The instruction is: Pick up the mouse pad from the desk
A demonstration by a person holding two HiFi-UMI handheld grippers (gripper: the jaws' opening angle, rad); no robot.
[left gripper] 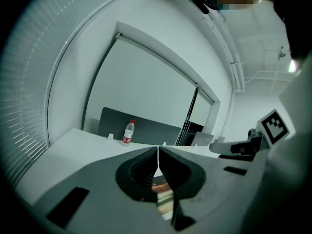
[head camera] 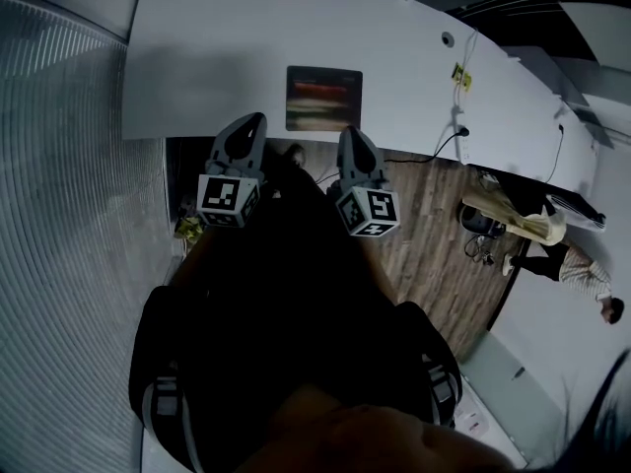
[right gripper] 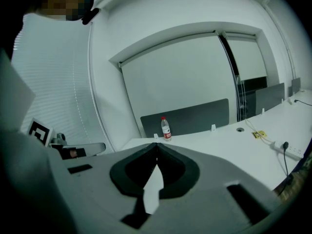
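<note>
The mouse pad (head camera: 323,98) lies flat on the smooth white worktop (head camera: 217,47), near its front edge. It is a dark rectangle with blurred red and orange streaks across its face. In the head view it sits just beyond the two gripper tips and between them, touched by neither.

The left gripper (head camera: 251,126) is matt grey plastic, teardrop-shaped and tapering to a point. Its own view shows the jaws pressed together at the tip, with nothing between the ribbed dark pads (left gripper: 146,172). Through the slot below them, a striped brownish patch shows that may be the mouse pad. The right gripper (head camera: 352,138) has the same shape, and its jaws are likewise closed tip to tip and empty. Each carries a cube (head camera: 229,197) with black-and-white square markers.

At the far edge of the worktop a clear plastic bottle (left gripper: 127,131) with a red cap and label stands upright before a flat grey panel (left gripper: 146,128). A thin cable (head camera: 459,116) trails over the worktop at the right. Finely ribbed blinds (head camera: 59,166) fill the left, and wood-grain planks cover the floor (head camera: 434,235).
</note>
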